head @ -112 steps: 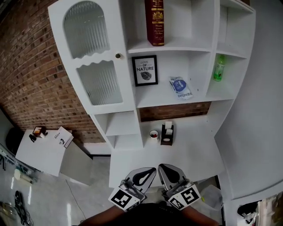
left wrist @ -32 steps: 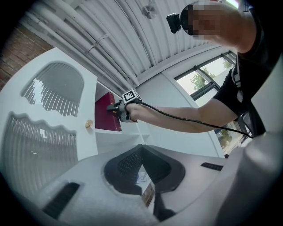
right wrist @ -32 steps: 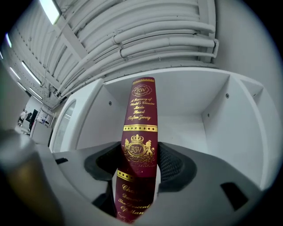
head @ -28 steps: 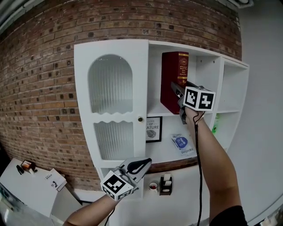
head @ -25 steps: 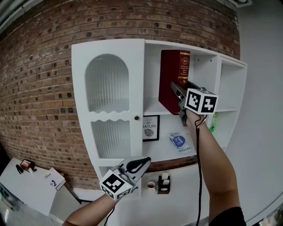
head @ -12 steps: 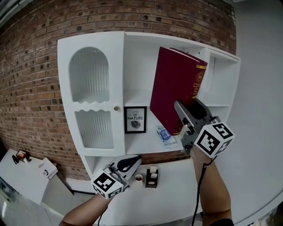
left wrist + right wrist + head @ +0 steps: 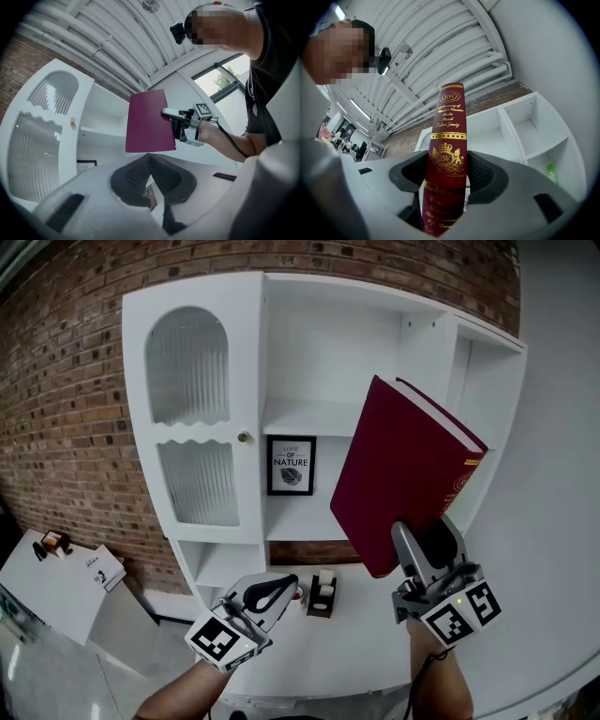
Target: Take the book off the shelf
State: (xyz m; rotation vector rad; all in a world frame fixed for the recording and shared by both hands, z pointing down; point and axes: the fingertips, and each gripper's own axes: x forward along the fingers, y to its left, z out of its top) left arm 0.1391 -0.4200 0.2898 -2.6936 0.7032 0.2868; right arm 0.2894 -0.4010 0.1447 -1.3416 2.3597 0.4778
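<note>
Now, in the head view, we see one dark red book [image 7: 398, 474], clear of the shelf [image 7: 314, 418] and in the air before its right half. The right gripper [image 7: 427, 545] is clamped on its lower end, so the book rises from the jaws, long axis running up and away along them. The left gripper [image 7: 265, 592] hangs low at the left, well apart from it; that makes two grippers in all.

In the left gripper view, its jaws are together with nothing between them, and the book shows beyond, up and ahead.

In the right gripper view, the spine stands between the pads, pressed on both sides. We judge the book off the shelf, and the right hand alone carries it.
</note>
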